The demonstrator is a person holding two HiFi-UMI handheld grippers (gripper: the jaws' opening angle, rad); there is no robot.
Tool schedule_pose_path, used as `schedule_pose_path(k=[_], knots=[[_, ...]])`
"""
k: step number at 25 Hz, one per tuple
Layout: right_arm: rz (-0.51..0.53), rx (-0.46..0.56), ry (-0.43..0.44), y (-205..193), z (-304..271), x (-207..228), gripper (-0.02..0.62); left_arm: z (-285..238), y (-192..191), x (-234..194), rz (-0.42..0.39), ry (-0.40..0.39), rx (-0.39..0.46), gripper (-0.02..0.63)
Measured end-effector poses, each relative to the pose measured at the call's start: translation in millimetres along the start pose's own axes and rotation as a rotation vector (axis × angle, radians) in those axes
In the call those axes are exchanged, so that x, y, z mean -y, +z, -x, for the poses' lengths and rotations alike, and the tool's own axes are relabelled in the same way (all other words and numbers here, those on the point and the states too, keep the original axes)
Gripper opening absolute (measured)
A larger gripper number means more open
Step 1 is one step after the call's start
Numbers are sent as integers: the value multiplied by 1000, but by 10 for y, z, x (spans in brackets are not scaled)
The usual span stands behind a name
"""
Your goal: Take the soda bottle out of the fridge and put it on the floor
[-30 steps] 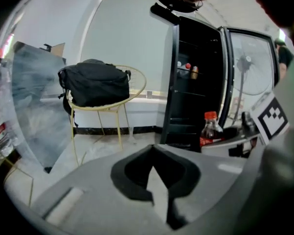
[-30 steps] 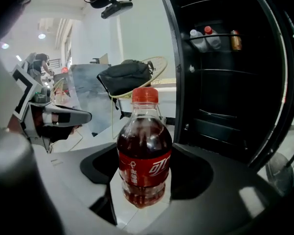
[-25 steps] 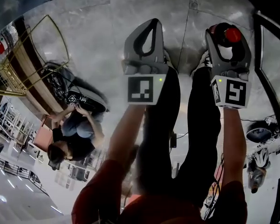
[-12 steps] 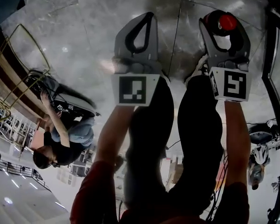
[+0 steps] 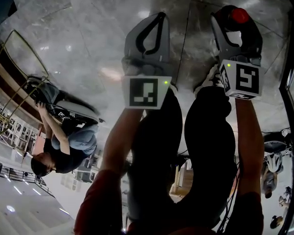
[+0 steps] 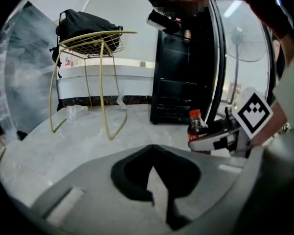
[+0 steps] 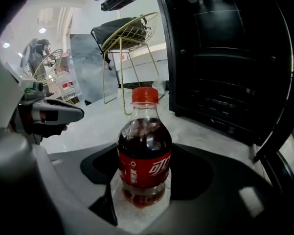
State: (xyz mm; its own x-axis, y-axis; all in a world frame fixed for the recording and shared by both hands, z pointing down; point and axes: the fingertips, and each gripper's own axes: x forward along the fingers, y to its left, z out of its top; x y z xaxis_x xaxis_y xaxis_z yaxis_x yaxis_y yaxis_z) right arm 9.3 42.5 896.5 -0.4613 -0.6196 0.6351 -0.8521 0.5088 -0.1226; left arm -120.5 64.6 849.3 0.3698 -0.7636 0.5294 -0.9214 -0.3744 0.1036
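Soda bottle [image 7: 144, 153] (dark cola [image 7: 145, 136] inside)

Head view: light moderate and uneven. Overhead lamps leave soft white glare patches on the polished floor [image 5: 88, 43]. Barrel distortion is heavy, straight lines bow toward the rim, and the corners fall to black. Left gripper view: bright, diffuse light, with the pale floor close to washed out. The left gripper [image 6: 152, 148], close to the lens, is soft and out of focus, and the frame edge is dark. Right gripper view: the bottle [image 7: 145, 151] is sharp, with small highlights on its shoulder. The fridge [image 7: 220, 82] interior is near black and its detail is lost. The far left background is overexposed, and the edges are curved and vignetted.
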Motion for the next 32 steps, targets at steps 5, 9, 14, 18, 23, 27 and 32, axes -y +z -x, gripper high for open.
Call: schedule_pose_path(k=[5,9,14,18,23,27,32], knots=[[32,17,9,184,-317,56,304,-43,-26,-53,13,11,-9,0],[37,50,-2,414,-604,147,304,-101,-59,-91,-5,2,-24,0],[39,89,-28,627,-903,250,304,-190,-56,-86,2,7,-5,0],[11,98,-57,585,-987,283,304,-222,-115,-46,4,0,-9,0],[36,121,-60,516,-904,260,304,-217,-142,-3,13,6,-13,0],[30,112,-62,465,-852,244,304,-178,-113,-11,27,18,-10,0],[35,115,-80,397,-758,243,304,-142,-26,-31,30,28,10,0]])
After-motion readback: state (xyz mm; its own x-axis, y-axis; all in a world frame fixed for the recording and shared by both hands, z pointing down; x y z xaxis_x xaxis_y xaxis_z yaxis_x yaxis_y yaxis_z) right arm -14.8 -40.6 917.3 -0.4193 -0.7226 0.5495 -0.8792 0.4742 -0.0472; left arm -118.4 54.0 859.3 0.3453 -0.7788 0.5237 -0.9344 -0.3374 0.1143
